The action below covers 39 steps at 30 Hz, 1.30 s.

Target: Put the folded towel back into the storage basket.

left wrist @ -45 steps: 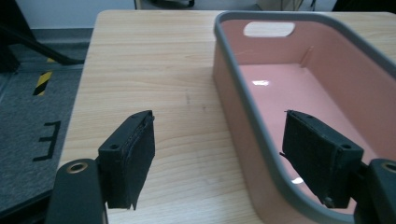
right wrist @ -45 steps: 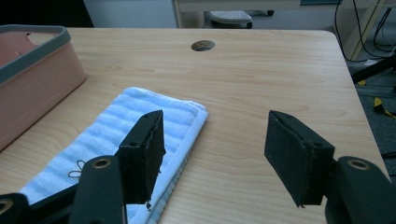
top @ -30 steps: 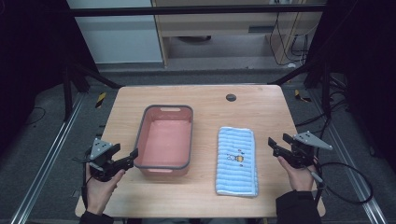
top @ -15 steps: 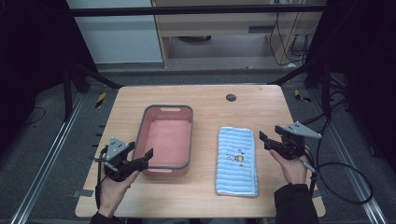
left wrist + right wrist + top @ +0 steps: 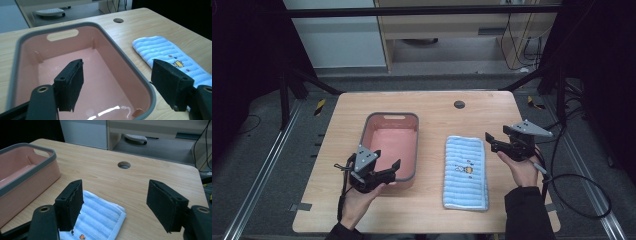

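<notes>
A pink basin with a grey rim [image 5: 391,145] stands empty left of the table's middle. A folded blue striped towel [image 5: 466,172] with a small yellow picture lies flat to its right. My left gripper [image 5: 393,171] hovers open at the basin's near right corner, and in the left gripper view [image 5: 117,67] its jaws straddle the basin's right wall [image 5: 130,67]. My right gripper [image 5: 489,141] hovers beside the towel's far right end. Its jaws [image 5: 115,190] have just been opening; they stand wide, with nothing between them, above the towel's corner [image 5: 100,216].
A round cable hole [image 5: 459,104] sits near the wooden table's far edge [image 5: 427,93]. The right gripper's cable [image 5: 572,180] loops off the table's right side. Dark frame posts and grey floor surround the table.
My left gripper has moved right, from the table's left edge to the basin's near corner. My right gripper has moved left and away from the person, toward the towel's far end.
</notes>
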### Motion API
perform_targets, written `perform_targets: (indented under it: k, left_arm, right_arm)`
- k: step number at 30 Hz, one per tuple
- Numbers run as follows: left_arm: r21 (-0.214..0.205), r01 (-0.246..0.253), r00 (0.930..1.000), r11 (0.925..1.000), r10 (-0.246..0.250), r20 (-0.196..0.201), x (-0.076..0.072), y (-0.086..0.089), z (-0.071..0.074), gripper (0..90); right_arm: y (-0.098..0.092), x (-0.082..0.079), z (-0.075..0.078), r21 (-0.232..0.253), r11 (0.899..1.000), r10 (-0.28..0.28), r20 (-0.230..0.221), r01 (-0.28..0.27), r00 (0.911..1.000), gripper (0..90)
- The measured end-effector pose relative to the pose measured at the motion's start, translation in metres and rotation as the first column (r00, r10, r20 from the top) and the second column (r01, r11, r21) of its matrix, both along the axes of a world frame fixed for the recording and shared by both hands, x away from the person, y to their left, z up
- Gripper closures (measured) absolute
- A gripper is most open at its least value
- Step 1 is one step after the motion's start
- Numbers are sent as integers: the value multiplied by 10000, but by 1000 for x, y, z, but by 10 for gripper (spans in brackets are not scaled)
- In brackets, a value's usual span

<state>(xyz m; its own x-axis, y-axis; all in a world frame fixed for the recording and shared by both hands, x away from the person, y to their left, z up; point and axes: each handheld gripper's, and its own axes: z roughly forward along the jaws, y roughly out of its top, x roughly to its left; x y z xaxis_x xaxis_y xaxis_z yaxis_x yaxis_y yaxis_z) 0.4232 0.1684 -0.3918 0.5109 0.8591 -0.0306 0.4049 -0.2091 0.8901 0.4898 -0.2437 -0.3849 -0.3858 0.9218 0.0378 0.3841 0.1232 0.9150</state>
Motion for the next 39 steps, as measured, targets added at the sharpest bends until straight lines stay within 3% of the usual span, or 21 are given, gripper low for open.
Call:
perform_targets:
  k: [15,26,39]
  left_arm:
    - [-106,594,9981,9982,-595,-158,1,-43,-12,279]
    - [42,951,9948,9955,-948,-367,2,-69,-24,302]
    - [402,1430,9880,9889,-1402,-655,1,-101,-45,316]
  right_arm:
    - [4,19,-4,-21,9997,234,-155,-234,9996,305]
    - [8,27,-12,-46,9992,386,-230,-387,9990,330]
    - [3,38,-30,3,9999,125,-519,-125,9986,368]
